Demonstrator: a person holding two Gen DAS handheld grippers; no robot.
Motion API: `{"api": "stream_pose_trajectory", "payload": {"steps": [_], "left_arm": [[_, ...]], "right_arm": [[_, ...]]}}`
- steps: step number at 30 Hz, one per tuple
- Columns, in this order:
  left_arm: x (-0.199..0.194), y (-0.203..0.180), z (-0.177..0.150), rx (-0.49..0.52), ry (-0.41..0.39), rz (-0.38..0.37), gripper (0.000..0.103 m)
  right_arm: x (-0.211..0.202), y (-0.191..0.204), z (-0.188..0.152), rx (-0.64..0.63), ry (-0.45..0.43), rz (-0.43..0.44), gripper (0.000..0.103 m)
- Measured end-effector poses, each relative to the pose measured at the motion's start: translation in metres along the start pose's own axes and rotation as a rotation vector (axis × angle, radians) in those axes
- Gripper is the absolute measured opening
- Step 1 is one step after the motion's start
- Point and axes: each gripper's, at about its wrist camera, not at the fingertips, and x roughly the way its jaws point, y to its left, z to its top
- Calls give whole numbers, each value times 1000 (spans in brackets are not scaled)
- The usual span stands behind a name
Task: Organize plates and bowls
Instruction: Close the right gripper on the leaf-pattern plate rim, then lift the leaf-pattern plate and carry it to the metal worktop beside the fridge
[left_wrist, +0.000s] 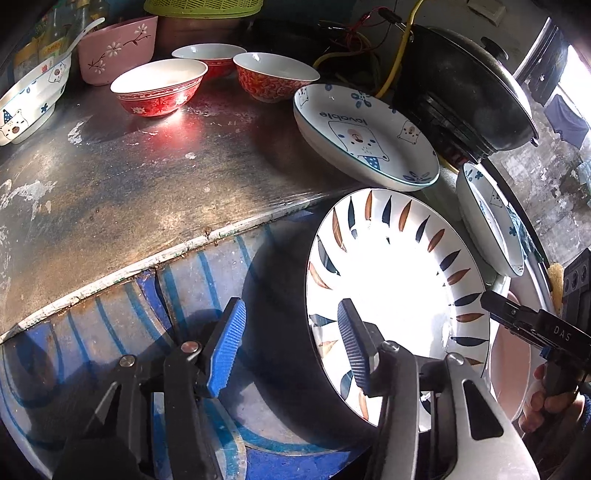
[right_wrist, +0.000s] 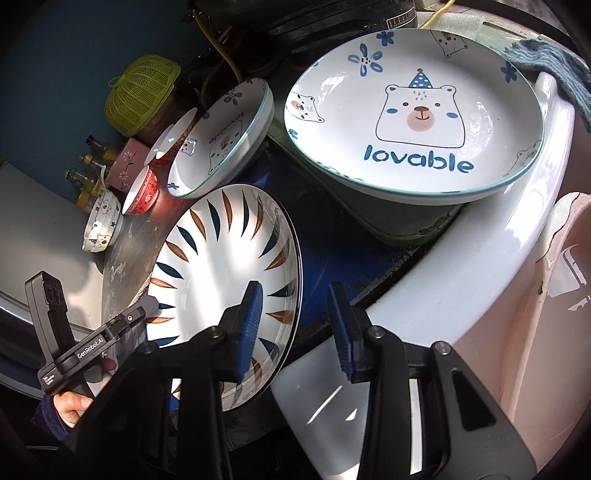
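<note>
"lovable" stands on the bear plate (right_wrist: 413, 122) (and the second bear plate (right_wrist: 221, 140)); "GenRobot.AI" on the left tool (right_wrist: 96, 343); "DAS" on the right tool (left_wrist: 535, 328).

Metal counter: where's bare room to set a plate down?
Free: the worn metal counter between the red bowl, cartoon bowl and front edge. Crowded: right side, with the bear plate, leaf plate and black pot.

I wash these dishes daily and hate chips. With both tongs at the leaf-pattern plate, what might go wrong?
1. The leaf-pattern plate overhangs the metal counter's edge; each set of tongs has only one pad over its rim, so it may tip or slip.
2. The bear plate leans close by on the black wok; lifting could knock it.
</note>
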Motion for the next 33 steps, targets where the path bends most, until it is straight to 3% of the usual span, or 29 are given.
{"api": "stream_pose_trajectory", "payload": {"steps": [6,10,13,20,33], "left_arm": [[13,-6,6,9,38,-52,33],[22,-9,10,12,51,-64,28],[26,-9,15,6,67,-80,15],[24,-13,16,34,73,-78,15],[0,-11,9,28,32,-52,15]], "right_arm": [[14,-5,7,4,20,33,26],[22,-3,8,-11,39,36,16],[23,-2,8,-26,36,18,13],[24,1,8,-69,37,-18,11],[20,15,12,-115,37,7,11]]}}
